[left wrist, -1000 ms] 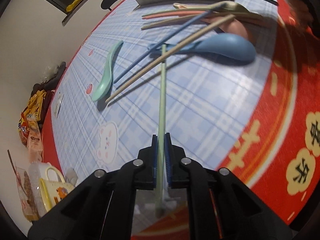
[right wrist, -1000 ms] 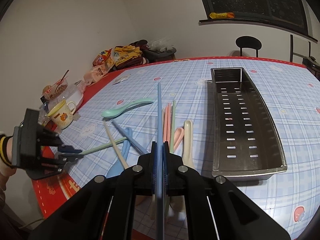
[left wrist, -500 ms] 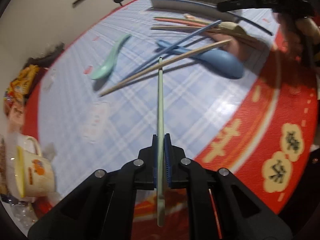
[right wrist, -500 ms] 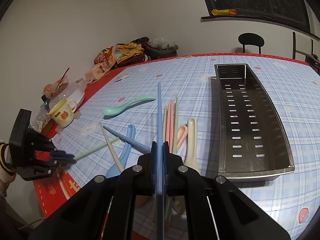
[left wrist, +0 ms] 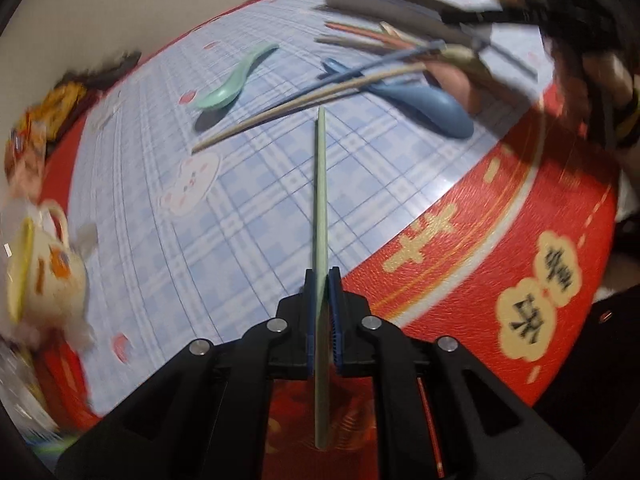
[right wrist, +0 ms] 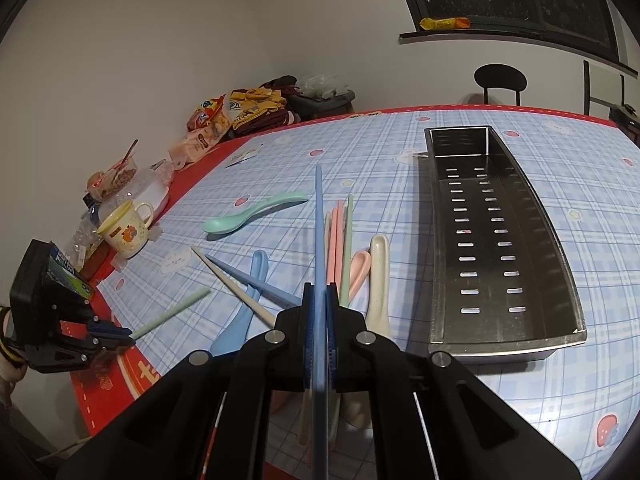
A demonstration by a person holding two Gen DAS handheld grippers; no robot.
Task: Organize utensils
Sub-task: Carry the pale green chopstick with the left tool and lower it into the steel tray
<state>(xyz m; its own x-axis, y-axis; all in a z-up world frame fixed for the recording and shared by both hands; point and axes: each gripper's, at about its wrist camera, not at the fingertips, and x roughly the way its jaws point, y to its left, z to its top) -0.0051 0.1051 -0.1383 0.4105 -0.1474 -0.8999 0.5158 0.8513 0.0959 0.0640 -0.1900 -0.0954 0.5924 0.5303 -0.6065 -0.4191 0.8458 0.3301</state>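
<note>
Jaws of the left gripper (left wrist: pixel 321 280) are clamped on a pale green chopstick (left wrist: pixel 321 208), which runs straight out from them above the checked counter (left wrist: pixel 248 216), its far tip short of the loose pile. Jaws of the right gripper (right wrist: pixel 320 294) are pinched on a blue chopstick (right wrist: pixel 319 232) that points away over the other utensils.

Just beyond the right gripper lie a second blue chopstick (right wrist: pixel 248 280) and a cream chopstick (right wrist: pixel 228 280), crossed over a blue spoon (right wrist: pixel 250 300). To their right, side by side, are pink chopsticks (right wrist: pixel 335 240) and a green chopstick (right wrist: pixel 347 248), then a pink spoon (right wrist: pixel 358 272) and a cream spoon (right wrist: pixel 379 280). A mint spoon (right wrist: pixel 248 214) lies alone, farther off to the left.

Right of the pile stands a long metal tray (right wrist: pixel 560 264) with slotted floor, nothing in it. At the left edge of the counter sit a yellow-rimmed mug (right wrist: pixel 124 228), a food tub and snack bags.
</note>
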